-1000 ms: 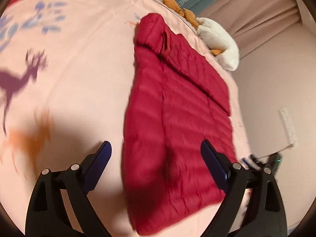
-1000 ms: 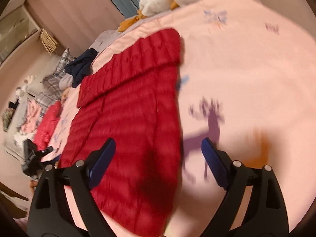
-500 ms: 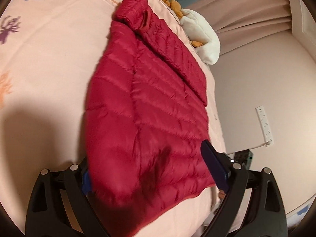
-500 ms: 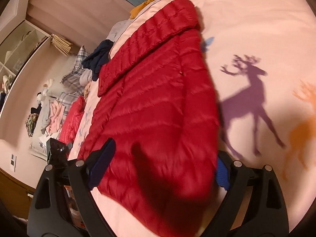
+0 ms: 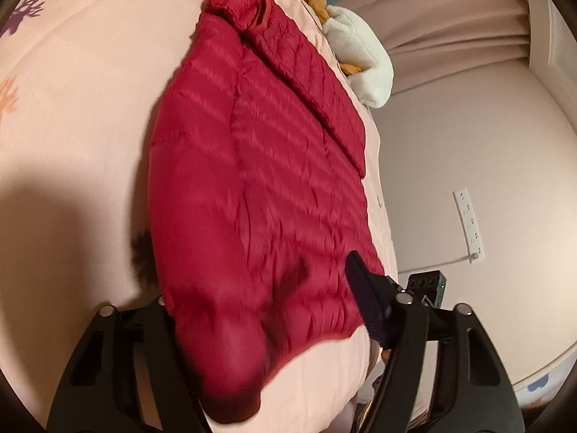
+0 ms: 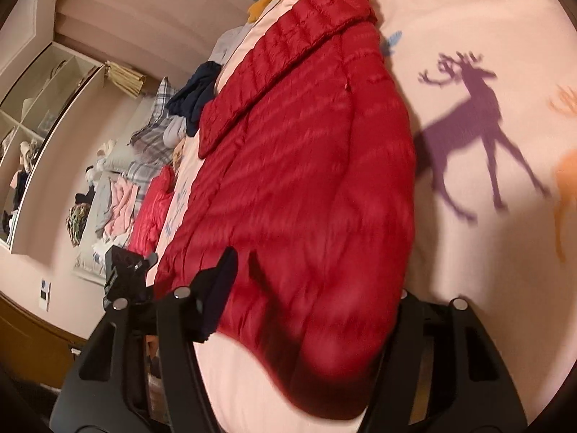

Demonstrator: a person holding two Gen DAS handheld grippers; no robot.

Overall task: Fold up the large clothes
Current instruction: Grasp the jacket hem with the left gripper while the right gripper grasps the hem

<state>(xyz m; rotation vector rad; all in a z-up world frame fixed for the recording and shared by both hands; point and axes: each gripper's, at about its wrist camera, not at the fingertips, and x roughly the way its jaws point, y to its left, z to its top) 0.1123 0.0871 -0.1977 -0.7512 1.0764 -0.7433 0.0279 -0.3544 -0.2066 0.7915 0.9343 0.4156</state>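
A red quilted puffer jacket [image 5: 259,166] lies flat on a pink bedsheet [image 5: 79,115], with one sleeve folded across its far part. It also shows in the right wrist view [image 6: 306,166]. My left gripper [image 5: 267,310] is open, its jaws astride the jacket's near hem corner; the left jaw is hidden under the fabric. My right gripper [image 6: 310,296] is open around the other near hem corner, with its right jaw hidden behind the jacket.
The sheet has a purple deer print [image 6: 472,130]. A white and orange plush toy [image 5: 364,57] lies at the bed's head. A wall with a power strip [image 5: 468,223] runs beside the bed. Piled clothes [image 6: 119,195] and dark garments [image 6: 194,101] lie beyond the jacket.
Both grippers moved forward and down onto the jacket's near hem. The hem corners now sit between the open jaws, where before they lay ahead of them.
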